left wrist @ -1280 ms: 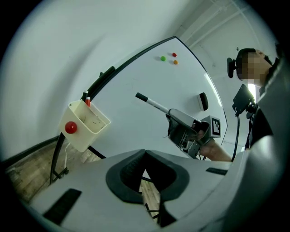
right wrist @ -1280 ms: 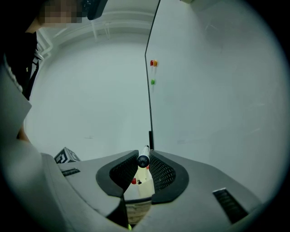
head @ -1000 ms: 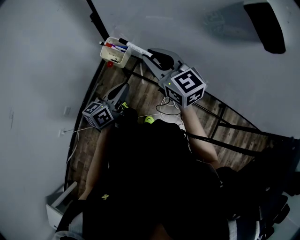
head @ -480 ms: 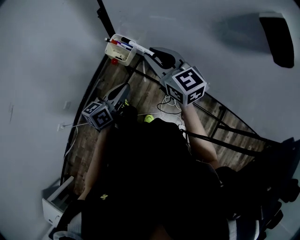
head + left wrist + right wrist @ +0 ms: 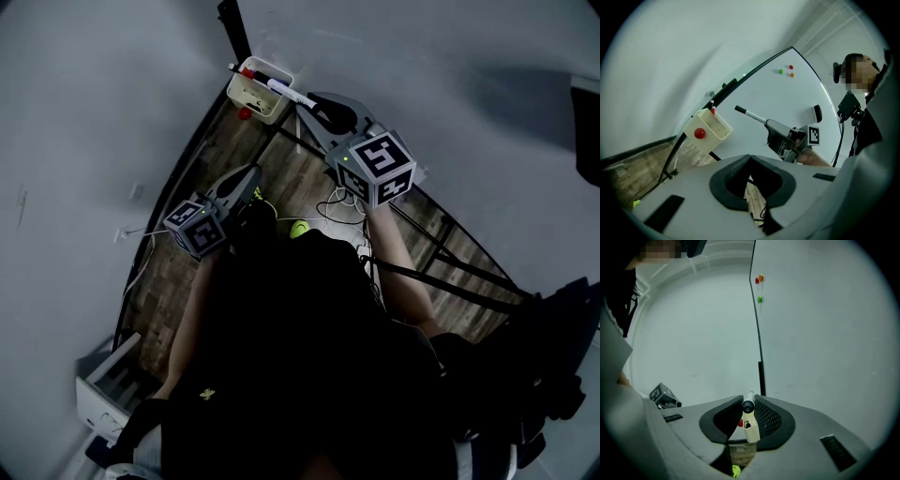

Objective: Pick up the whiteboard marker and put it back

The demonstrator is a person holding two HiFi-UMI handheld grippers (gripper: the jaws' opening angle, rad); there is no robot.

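Note:
My right gripper is shut on a white whiteboard marker with a black cap. The marker points at a cream pen holder stuck low on the whiteboard, its capped end over the holder's rim. From the right gripper view I look along the marker, which sits between the ribbed pads, with the holder just beyond. The left gripper view shows the marker in the air beside the holder. My left gripper hangs lower, near the floor side, its pads together with nothing in them.
Other markers stand in the holder, which has a red magnet on its front. Red, orange and green magnets dot the whiteboard. The board's black frame edge runs upward. Cables and a yellow-green object lie on the wooden floor.
The right gripper has carried the marker closer to the holder, so the capped end now reaches its rim. The left gripper has shifted slightly.

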